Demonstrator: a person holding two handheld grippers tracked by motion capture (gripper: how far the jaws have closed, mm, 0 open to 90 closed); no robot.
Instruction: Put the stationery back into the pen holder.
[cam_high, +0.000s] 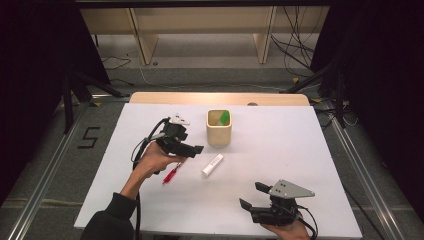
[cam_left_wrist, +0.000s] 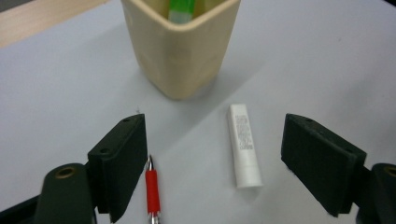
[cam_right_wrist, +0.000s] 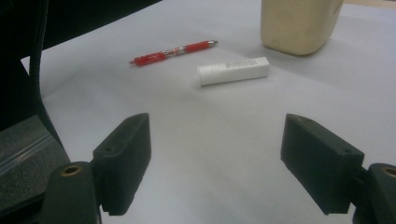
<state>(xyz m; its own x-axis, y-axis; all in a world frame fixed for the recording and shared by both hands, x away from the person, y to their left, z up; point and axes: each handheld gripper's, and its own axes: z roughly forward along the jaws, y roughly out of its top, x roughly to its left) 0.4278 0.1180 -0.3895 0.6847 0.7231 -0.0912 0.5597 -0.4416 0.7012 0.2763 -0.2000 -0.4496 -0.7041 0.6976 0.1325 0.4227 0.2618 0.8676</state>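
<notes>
Nearest the high camera, the right gripper (cam_high: 248, 195) hovers with jaws wide and empty, well apart from the cup (cam_high: 219, 128). Near the cup, the left gripper (cam_left_wrist: 212, 158) gapes empty over a white tube (cam_left_wrist: 243, 145) and red pen (cam_left_wrist: 152, 191). Something green (cam_left_wrist: 181, 9), perhaps a marker, stands inside the cup.
</notes>
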